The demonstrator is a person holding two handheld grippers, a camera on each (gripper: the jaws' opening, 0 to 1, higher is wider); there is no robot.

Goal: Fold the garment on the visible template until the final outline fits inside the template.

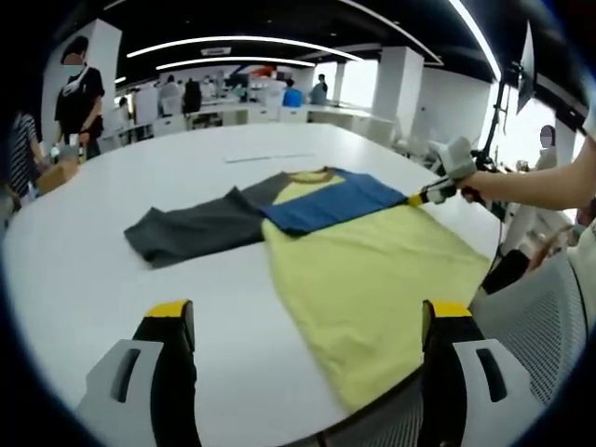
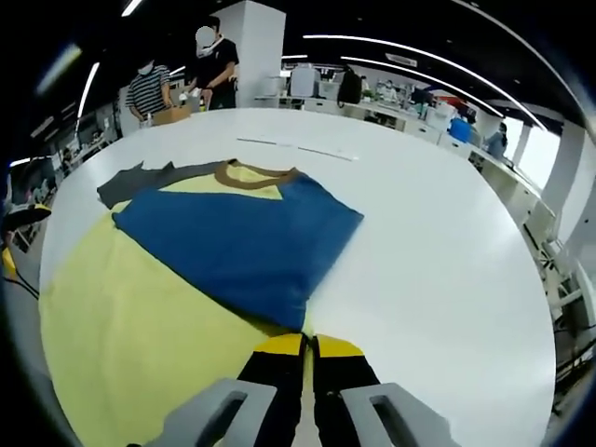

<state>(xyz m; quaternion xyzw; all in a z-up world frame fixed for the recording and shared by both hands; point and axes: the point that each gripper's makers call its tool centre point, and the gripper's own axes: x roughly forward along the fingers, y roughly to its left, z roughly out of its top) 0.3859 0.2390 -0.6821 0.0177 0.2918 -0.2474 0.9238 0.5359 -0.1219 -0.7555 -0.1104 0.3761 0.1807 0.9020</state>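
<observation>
Right claw (image 2: 300,346), lower centre, pinches the garment's (image 1: 372,270) blue sleeve (image 2: 237,247), folded inward to narrow the outline; left claw (image 1: 307,312) hovers wide.

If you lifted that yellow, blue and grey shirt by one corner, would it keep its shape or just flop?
Probably flop: the shirt lies flat as thin cloth, its blue sleeve already folded over the yellow body. It looks light, so the right gripper, shut on the blue sleeve's edge, should drag it easily. It may slide on the smooth white table.
</observation>
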